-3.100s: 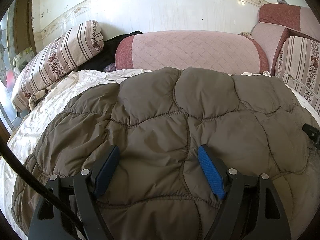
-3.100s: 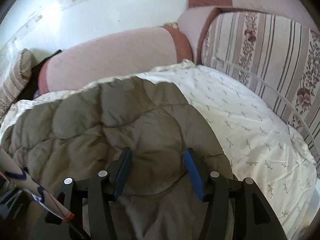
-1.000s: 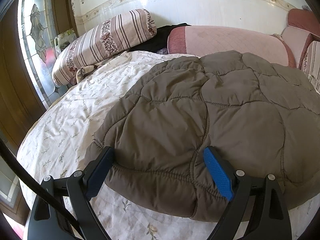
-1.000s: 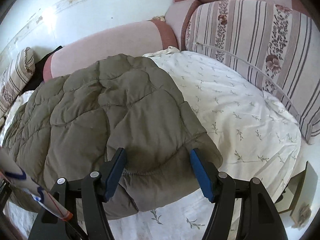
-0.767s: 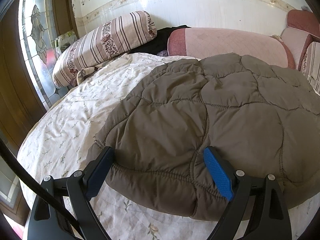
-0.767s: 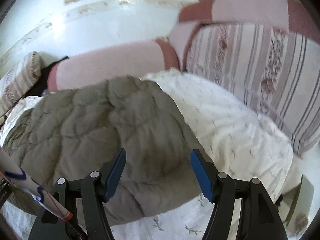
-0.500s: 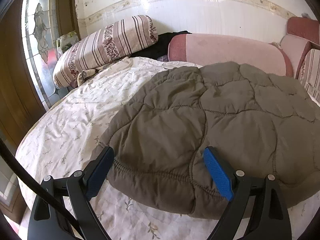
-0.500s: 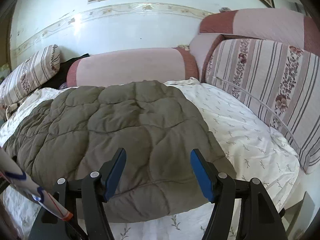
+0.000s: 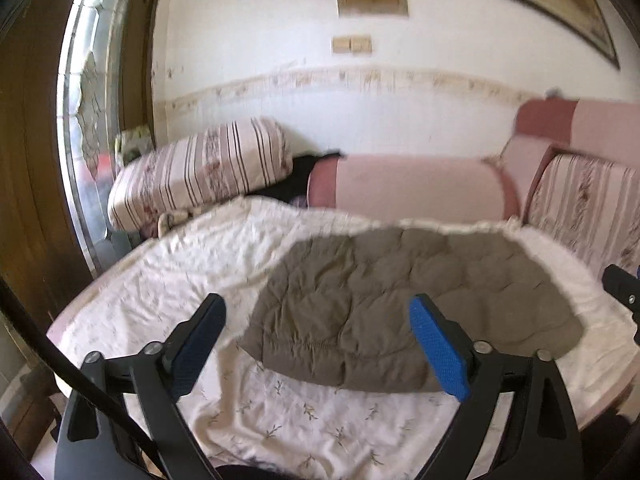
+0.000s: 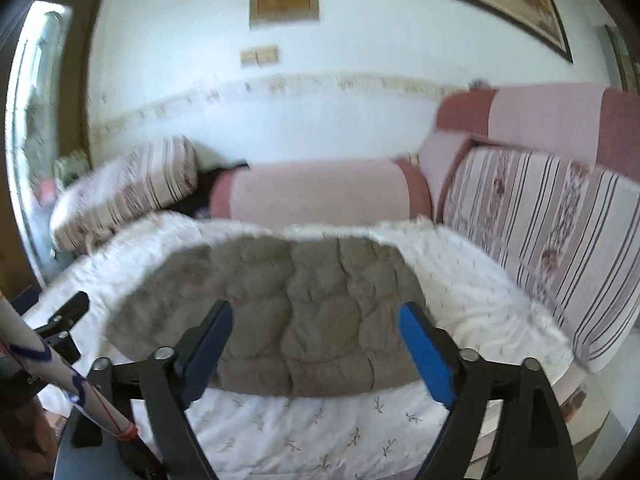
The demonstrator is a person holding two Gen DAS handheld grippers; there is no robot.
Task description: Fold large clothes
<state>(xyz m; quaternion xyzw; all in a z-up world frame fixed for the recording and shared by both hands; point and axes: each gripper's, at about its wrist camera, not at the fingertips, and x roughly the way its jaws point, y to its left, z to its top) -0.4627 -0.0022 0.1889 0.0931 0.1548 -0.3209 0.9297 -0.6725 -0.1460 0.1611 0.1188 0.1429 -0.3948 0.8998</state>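
Bed (image 9: 168, 288) under a white floral sheet, ringed by cushions. Quilted brown jacket (image 9: 400, 304) lying folded and compact at the middle of the bed, nearer the front edge. Left gripper (image 9: 316, 344) and right gripper (image 10: 316, 344) held off the bed, jaws wide apart, empty. Likely wrap-up: check edges lie square, press any puffed corner flat, avoid snagging stitching.

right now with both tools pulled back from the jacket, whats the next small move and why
Probably bring the left tool down to the near hem of the brown quilted jacket. Both it and the right tool are open, holding nothing, and the jacket lies folded on the white sheet.
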